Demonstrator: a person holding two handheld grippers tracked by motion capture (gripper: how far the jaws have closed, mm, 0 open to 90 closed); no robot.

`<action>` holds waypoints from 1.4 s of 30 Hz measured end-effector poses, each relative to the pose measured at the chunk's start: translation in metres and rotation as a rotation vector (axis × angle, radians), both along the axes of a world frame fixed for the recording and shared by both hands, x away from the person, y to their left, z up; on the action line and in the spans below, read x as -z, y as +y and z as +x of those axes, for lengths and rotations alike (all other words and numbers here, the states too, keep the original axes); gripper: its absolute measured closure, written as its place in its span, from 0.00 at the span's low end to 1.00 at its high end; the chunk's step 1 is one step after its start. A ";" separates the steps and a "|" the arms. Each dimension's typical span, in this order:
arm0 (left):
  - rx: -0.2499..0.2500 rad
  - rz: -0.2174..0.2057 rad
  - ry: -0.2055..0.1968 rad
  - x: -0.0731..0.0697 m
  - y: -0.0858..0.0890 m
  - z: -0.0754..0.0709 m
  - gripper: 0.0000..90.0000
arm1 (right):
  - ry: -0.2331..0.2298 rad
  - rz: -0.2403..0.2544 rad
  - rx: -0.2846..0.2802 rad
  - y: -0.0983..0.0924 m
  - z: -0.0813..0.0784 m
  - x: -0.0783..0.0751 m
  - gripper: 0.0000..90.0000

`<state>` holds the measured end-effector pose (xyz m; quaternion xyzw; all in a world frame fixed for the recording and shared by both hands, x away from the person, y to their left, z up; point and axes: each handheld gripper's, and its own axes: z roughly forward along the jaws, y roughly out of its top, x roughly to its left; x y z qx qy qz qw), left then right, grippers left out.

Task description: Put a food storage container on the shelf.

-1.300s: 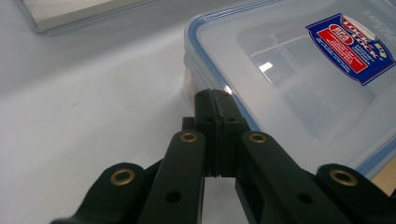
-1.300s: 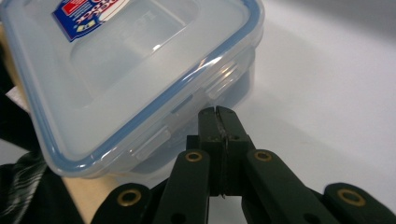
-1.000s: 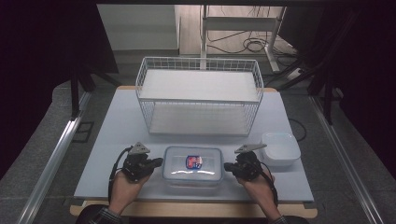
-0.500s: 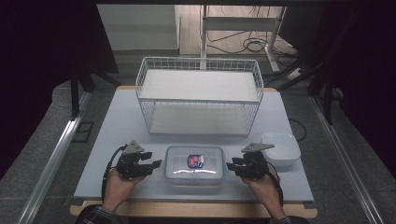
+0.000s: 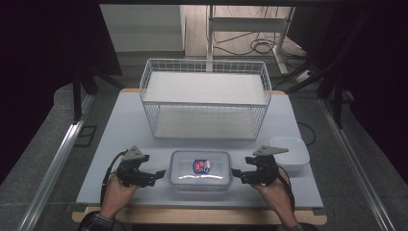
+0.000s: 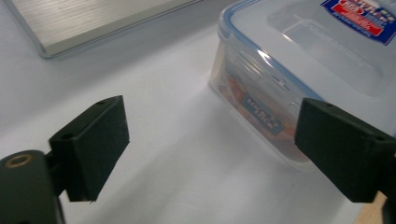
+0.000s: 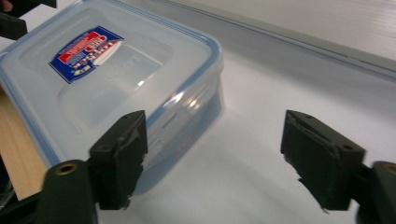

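Two tools released, container set down

Both tools parted wide, jaws just opened, nothing between the pads. Left tool [image 5: 155,174] just beside the left end of the lidded container [image 5: 200,170], not touching; right tool [image 5: 239,174] just beside its right end, likewise clear. Container flat on the worktop [image 5: 120,125], near the front edge, lid on, label [image 5: 201,166] face up. Seen along the left tool [image 6: 210,144]: container side close to one pad, bare worktop in the gap. Same for the right tool [image 7: 212,154].

Wire rack [image 5: 204,98] behind the container, well apart, shelves bare. White bowl [image 5: 291,153] off to the container's right, behind the right tool.

Judgement: placing and letting go appear done. Left to do, if anything: pulling both hands back from the container. Contents not legible through the wall.
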<state>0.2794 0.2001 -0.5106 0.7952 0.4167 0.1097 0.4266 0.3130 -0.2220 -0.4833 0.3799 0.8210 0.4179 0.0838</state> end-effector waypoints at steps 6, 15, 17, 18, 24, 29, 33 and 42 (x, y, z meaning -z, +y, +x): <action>0.009 -0.067 0.009 -0.008 0.000 0.000 0.07 | -0.022 0.024 -0.008 0.001 0.000 -0.003 0.14; 0.080 -0.064 0.031 -0.015 -0.022 0.005 0.04 | 0.014 0.063 -0.035 0.015 0.003 -0.002 0.05; 0.108 -0.080 0.043 -0.016 -0.026 0.008 0.04 | 0.024 0.071 -0.037 0.018 0.003 -0.003 0.04; 0.108 -0.080 0.043 -0.016 -0.026 0.008 0.04 | 0.024 0.071 -0.037 0.018 0.003 -0.003 0.04; 0.169 -0.080 0.120 -0.009 -0.040 0.021 0.03 | 0.098 0.072 -0.065 0.028 0.011 0.000 0.04; 0.211 -0.102 0.169 -0.002 -0.049 0.031 0.02 | 0.148 0.072 -0.074 0.031 0.016 0.006 0.05; 0.238 -0.162 0.233 0.006 -0.049 0.036 0.00 | 0.226 0.113 -0.098 0.034 0.021 0.015 0.05; 0.247 -0.193 0.313 0.006 -0.040 0.028 0.13 | 0.379 0.185 -0.097 0.027 0.020 0.020 0.19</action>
